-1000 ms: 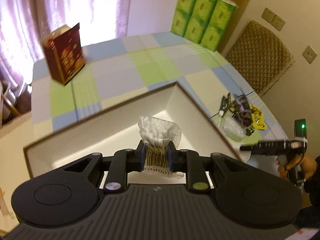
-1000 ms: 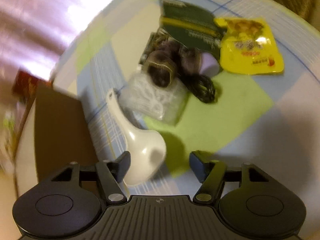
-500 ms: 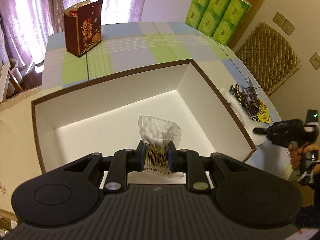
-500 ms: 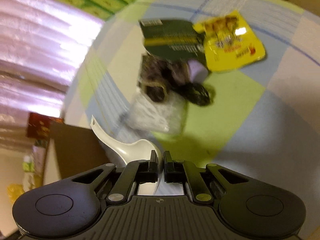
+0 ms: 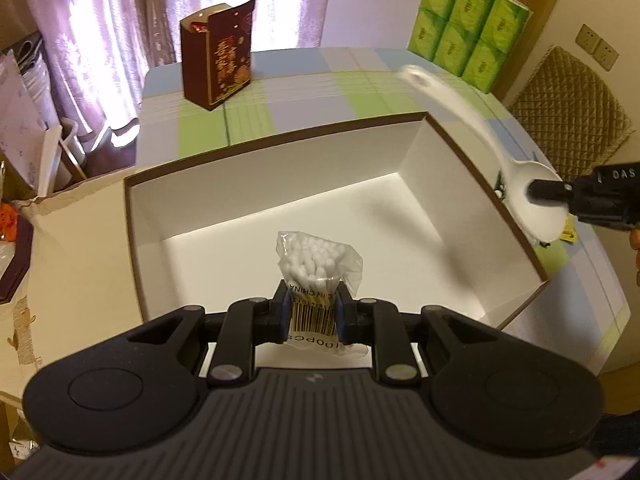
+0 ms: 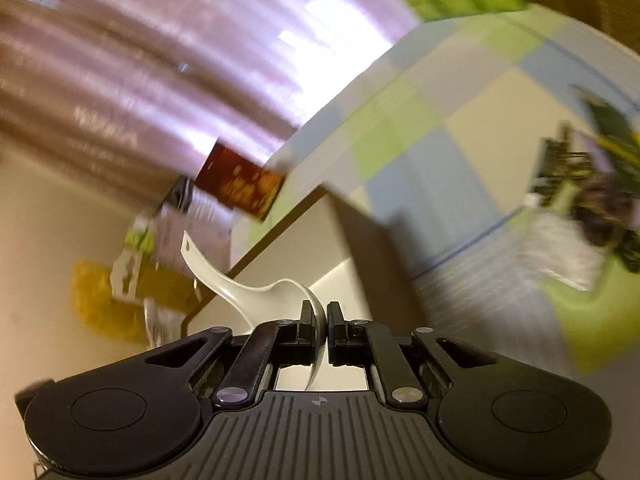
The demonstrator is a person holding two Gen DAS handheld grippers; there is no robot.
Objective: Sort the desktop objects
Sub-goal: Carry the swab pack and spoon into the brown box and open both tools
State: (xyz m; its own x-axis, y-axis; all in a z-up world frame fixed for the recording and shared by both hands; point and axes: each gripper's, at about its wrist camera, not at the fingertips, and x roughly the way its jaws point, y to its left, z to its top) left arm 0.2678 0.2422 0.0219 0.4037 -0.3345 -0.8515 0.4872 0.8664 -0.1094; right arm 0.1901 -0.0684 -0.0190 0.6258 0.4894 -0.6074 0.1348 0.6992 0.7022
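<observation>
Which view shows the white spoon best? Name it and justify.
The left wrist view: the white spoon shows whole, handle to bowl, pinched at the bowl by the right gripper beside the box. The right wrist view shows it partly hidden by the fingers.

One box (image 5: 436, 152), one spoon (image 5: 532, 196), one swab bag (image 5: 316, 256), six green packs (image 5: 464, 28).

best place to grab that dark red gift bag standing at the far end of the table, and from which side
Grip the dark red gift bag at its open top rim, coming down from above. It stands upright on the checked tablecloth, tall and narrow, with the mouth open upward. One finger can go inside the mouth and one outside, pinching a single wall. A side grab across its broad face would likely crush or tip it.
</observation>
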